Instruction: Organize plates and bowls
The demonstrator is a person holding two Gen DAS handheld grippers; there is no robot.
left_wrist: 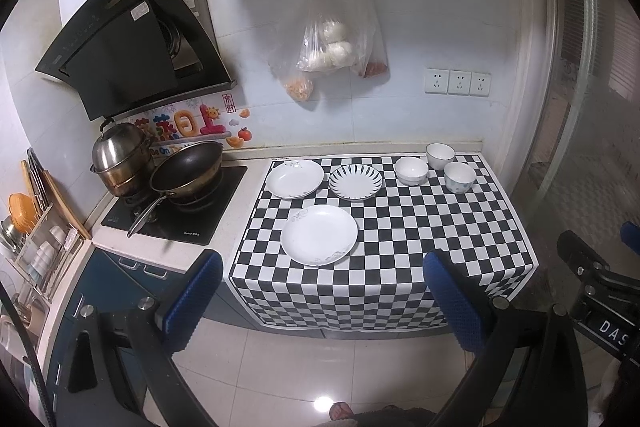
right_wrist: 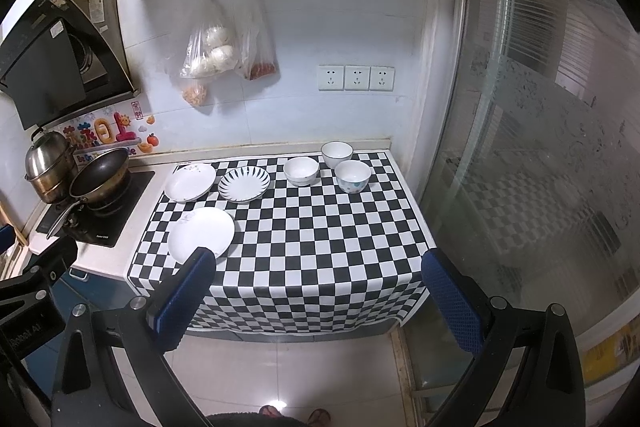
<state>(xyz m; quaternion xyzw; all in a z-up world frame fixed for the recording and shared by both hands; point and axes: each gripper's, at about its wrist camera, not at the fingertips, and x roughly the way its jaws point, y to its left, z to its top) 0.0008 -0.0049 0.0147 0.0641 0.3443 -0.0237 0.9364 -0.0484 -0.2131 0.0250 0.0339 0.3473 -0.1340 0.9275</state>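
Observation:
Three plates lie on the checkered cloth (left_wrist: 420, 239): a large white plate (left_wrist: 319, 234) in front, a white plate (left_wrist: 295, 178) at the back left, and a striped plate (left_wrist: 355, 182) beside it. Three bowls stand at the back right: a white bowl (left_wrist: 411, 170), a rimmed bowl (left_wrist: 440, 155) and a patterned bowl (left_wrist: 460, 177). The same plates (right_wrist: 201, 235) and bowls (right_wrist: 301, 170) show in the right wrist view. My left gripper (left_wrist: 324, 299) and right gripper (right_wrist: 320, 297) are open and empty, held in front of the counter edge, apart from everything.
A stove (left_wrist: 176, 215) with a black pan (left_wrist: 186, 173) and a steel pot (left_wrist: 119, 157) is left of the cloth. A dish rack (left_wrist: 36, 247) stands far left. Plastic bags (left_wrist: 332, 47) hang on the wall. A glass door (right_wrist: 540, 147) is on the right.

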